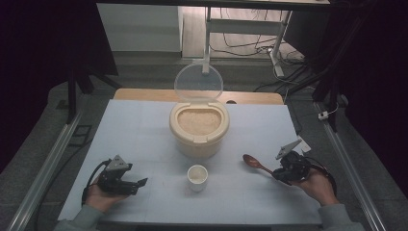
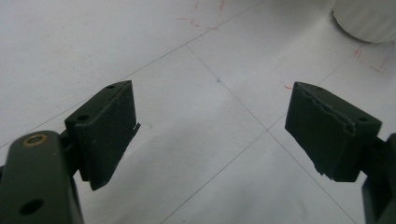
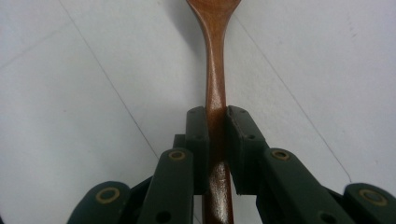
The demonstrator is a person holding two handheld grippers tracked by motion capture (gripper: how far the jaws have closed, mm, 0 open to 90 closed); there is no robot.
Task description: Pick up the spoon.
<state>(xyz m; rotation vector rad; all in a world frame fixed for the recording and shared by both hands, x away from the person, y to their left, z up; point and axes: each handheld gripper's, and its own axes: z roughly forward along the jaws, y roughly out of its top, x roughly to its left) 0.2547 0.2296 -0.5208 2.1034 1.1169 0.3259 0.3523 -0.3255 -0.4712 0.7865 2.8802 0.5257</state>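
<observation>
We see the right gripper (image 1: pixel 276 172) low at the table's right side, held in the person's right hand (image 1: pixel 317 185), pointing left and slightly away toward the wooden spoon (image 1: pixel 254 162); grey three-cornered plate tilted up on top. In the right gripper view its jaws are clamped on the spoon handle (image 3: pixel 215 100), pads pressed to both sides, handle running straight out between them over the white table sheet (image 1: pixel 144 130). The bowl end is cut off by the top edge of that view; in the high view the bowl lies on the sheet, right of the small white cup (image 1: pixel 197 177). Left gripper (image 1: pixel 137 184) sits low at the near left, left hand (image 1: pixel 98 195) under it, pointing right toward the cup. In the left gripper view its fingers (image 2: pixel 109 130) stand wide apart, nothing between them but bare sheet; the cup's base is cropped at the top right corner of that view. Cream rice container (image 1: pixel 199 129) stands mid-table beyond the cup, clear lid (image 1: pixel 198 83) hinged upright behind it, pale grain inside. Cup contents are hard to make out, just a whitish interior. We can't tell whether the spoon handle end touches the palm, as the gripper body hides it
</observation>
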